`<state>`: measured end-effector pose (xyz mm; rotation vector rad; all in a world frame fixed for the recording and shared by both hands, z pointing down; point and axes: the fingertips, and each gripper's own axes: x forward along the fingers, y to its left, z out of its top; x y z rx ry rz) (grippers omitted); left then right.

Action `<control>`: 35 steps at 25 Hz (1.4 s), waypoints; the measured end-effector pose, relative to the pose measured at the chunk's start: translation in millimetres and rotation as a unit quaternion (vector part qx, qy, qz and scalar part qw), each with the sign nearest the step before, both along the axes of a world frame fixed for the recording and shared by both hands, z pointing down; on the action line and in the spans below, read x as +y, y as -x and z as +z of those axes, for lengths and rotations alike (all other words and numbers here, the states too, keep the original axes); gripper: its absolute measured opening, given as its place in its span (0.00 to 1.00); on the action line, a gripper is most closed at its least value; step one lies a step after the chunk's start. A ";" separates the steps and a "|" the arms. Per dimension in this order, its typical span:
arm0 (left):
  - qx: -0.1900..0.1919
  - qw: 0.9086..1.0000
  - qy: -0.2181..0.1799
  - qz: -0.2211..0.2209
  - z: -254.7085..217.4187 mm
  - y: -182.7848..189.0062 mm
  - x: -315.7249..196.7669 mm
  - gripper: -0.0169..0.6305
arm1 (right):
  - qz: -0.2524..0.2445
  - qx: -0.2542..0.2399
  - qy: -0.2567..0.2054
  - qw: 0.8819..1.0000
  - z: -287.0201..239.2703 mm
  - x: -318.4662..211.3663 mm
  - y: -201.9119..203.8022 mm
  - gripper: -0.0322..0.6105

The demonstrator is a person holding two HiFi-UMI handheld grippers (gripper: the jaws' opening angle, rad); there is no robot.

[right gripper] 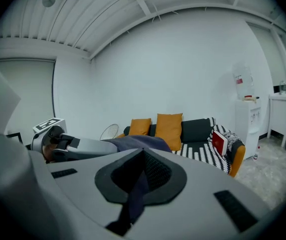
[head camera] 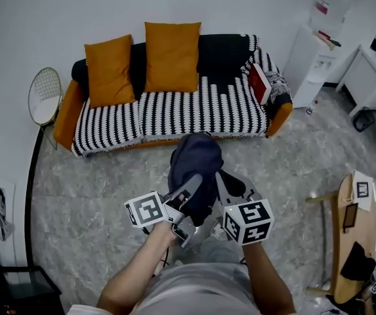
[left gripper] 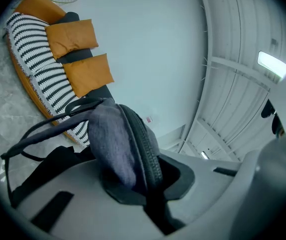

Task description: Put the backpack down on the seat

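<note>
The backpack (head camera: pixel 197 168), dark blue-grey with black straps, hangs in the air between our two claws, over the grey marbled floor (head camera: pixel 76 195) and in front of the sofa (head camera: pixel 194 110); it is not yet on the seat. The left claw (head camera: pixel 186 199) is closed on the backpack: in the left gripper view a fold of its fabric and a zipper line are pinched between the jaws, and loose straps trail off to the left. The right claw (head camera: pixel 226 190) is also closed on the backpack: in the right gripper view a narrow dark strip of it is clamped between the jaws. The two claws sit close together, one on each side of the bag. The sofa has an orange frame and a black-and-white striped cover. Two orange cushions (head camera: pixel 172 56) lean against its dark backrest on the left half, and a red book (head camera: pixel 258 83) is propped at its right end. A round wire-mesh object (head camera: pixel 45 96) stands just beside the sofa's left arm. A white water dispenser (head camera: pixel 319 44) stands against the wall to the right of the sofa. A wooden table (head camera: pixel 353 241) is at the right edge of the head view.
</note>
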<state>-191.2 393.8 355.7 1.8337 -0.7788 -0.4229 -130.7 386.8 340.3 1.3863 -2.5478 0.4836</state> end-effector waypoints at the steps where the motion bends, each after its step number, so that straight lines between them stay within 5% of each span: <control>1: 0.003 1.000 -0.001 -0.002 0.0 -5.6 -8.3 0.07 | -0.002 -0.001 0.001 1.000 1.2 -8.2 -5.4 0.05; 4: 0.028 1.000 -0.003 -0.007 -2.6 -24.2 -30.9 0.07 | -0.006 -0.003 0.006 1.000 4.7 -31.4 -22.5 0.05; 19: 0.017 0.999 0.010 -0.043 -1.6 -61.2 -101.2 0.06 | -0.028 -0.018 0.015 0.999 5.7 -101.0 -69.8 0.05; 35: 0.045 0.998 0.033 -0.010 23.7 -81.4 -196.3 0.06 | 0.018 -0.005 0.030 0.999 23.8 -191.5 -100.1 0.05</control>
